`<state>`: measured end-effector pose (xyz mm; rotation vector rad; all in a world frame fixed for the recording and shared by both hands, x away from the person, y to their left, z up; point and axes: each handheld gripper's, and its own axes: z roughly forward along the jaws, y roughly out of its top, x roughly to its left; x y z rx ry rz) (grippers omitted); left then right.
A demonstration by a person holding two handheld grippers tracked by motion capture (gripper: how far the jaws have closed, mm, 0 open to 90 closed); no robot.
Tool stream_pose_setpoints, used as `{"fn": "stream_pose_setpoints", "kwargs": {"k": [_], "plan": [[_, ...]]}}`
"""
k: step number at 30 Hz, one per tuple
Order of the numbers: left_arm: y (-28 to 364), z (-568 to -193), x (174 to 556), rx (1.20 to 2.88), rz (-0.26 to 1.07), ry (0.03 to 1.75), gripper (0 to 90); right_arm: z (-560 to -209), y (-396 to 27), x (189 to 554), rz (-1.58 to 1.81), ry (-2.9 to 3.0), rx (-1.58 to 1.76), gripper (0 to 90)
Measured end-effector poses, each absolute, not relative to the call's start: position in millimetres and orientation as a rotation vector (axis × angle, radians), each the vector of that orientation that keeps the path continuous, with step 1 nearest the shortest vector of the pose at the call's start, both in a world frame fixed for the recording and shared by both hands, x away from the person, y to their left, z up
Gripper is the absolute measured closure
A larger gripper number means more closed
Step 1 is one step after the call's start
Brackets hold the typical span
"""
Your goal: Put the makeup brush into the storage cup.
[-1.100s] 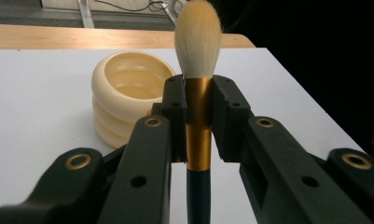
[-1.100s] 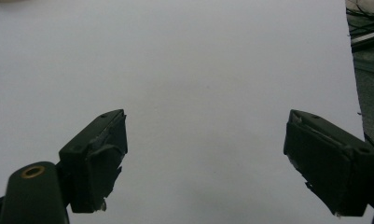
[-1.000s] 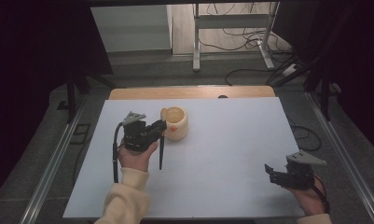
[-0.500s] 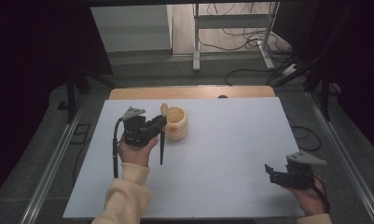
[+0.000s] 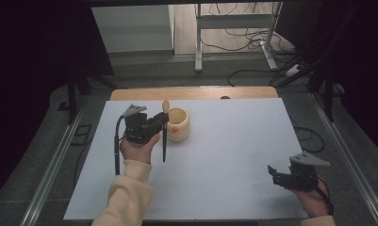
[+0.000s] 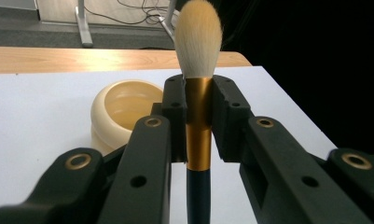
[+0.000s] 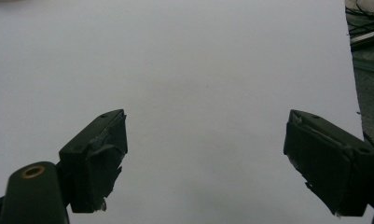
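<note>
The brush (image 6: pixel 198 121) has tilted upright, clamped between the left gripper (image 6: pixel 198 116) jaws beside the cup (image 6: pixel 124 109).

On the white table (image 5: pixel 224 155) there is 1 brush (image 6: pixel 198 93) and 1 cream cup (image 5: pixel 178 124). The cup sits at about 10 o'clock from the table's middle, with the brush just beside it at its 9 o'clock. There are 2 grippers: 1 left gripper (image 6: pixel 198 116) by the cup, clamped on the brush, and 1 right gripper (image 7: pixel 205 163) at about 4 o'clock, its jaws wide apart. 2 hands hold them, 1 each.
</note>
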<state>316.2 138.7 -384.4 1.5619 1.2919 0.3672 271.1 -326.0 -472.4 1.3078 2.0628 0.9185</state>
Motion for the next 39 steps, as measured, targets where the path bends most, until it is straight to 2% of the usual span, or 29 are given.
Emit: {"fn": "stream_pose_setpoints", "kwargs": {"k": [39], "plan": [[145,-369,339,1.523,0.374,1.275,77.4,-473,-322,270,0.946,2.117,1.250,13.8]]}}
